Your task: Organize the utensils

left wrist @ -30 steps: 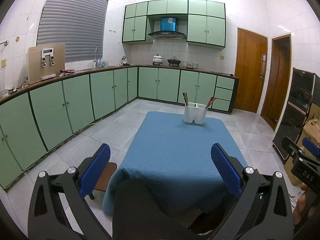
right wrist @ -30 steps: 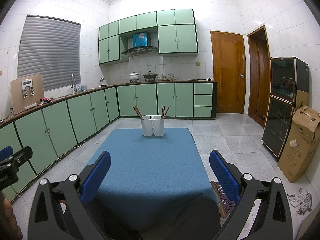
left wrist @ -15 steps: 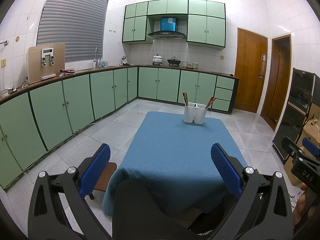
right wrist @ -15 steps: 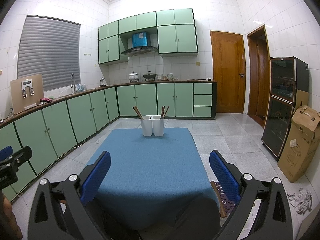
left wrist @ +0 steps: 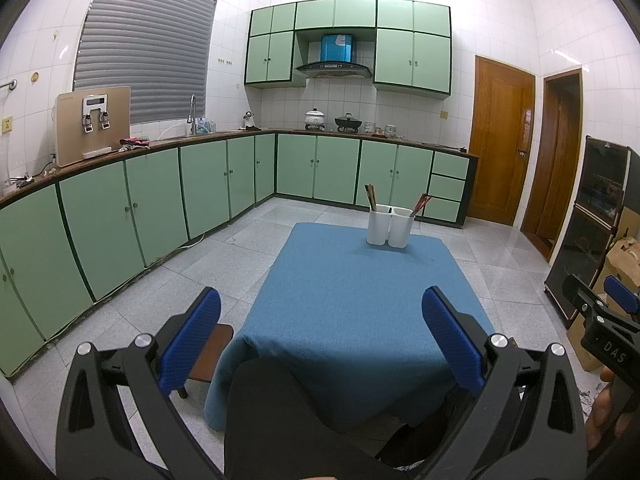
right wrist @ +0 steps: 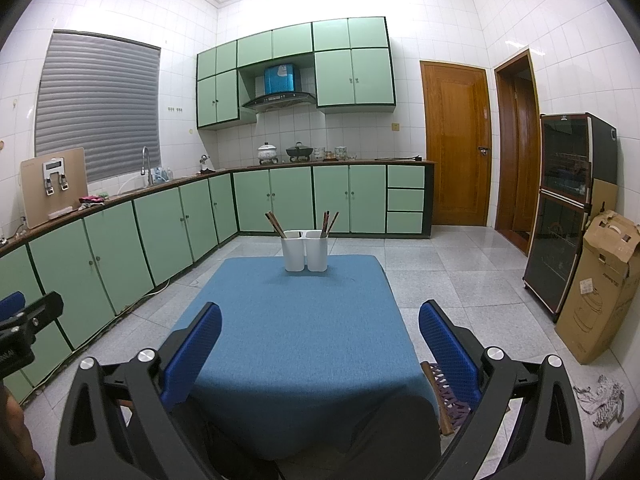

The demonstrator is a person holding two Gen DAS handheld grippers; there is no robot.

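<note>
Hovering level near the table [left wrist: 360,300], both tongs [left wrist: 320,320] [right wrist: 320,332] spread wide, empty.

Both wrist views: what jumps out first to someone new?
The blue tablecloth fills the middle, bare except for two white holders side by side at its far end, each with chopsticks leaning out. Up close, the left hand-held gripper and right hand-held gripper frame the view, both open and empty.
</note>
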